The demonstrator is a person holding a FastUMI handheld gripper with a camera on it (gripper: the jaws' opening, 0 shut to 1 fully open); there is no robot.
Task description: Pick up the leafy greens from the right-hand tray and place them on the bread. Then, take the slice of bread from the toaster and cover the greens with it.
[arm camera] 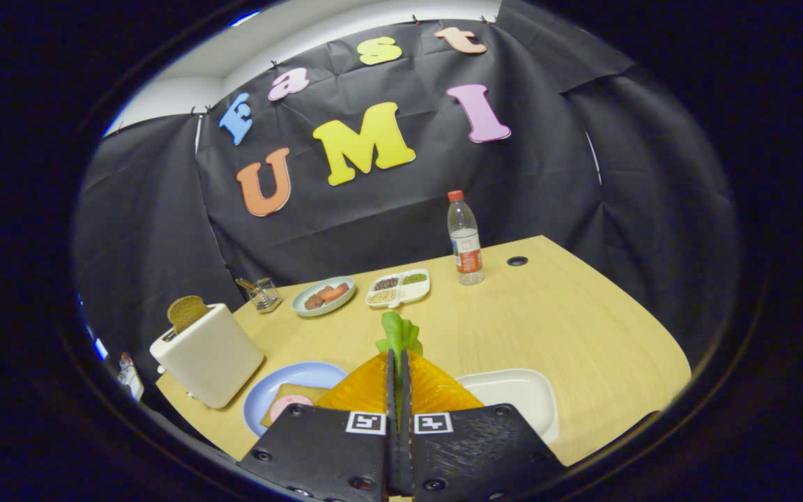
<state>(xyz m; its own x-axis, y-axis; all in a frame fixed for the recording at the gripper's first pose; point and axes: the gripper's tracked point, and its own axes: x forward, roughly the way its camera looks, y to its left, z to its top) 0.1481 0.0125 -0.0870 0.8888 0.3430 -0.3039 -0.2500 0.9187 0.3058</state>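
The toaster (208, 353) stood far left (its slice (187, 312) upright, untouched); beside it the blue plate (283, 390) held the bread (288, 404). The gripper (399, 366) was clamped on the leafy greens (399, 335), lifted from the white tray (513, 397). Carrying was underway, I judged; next, swing leftward over the bread.

Even, soft light from overhead leaves the wooden table (548, 314) bright, with faint shadows beside the toaster (210, 355). Fisheye distortion bends the table's edges. The centre is sharp; the rim darkens.
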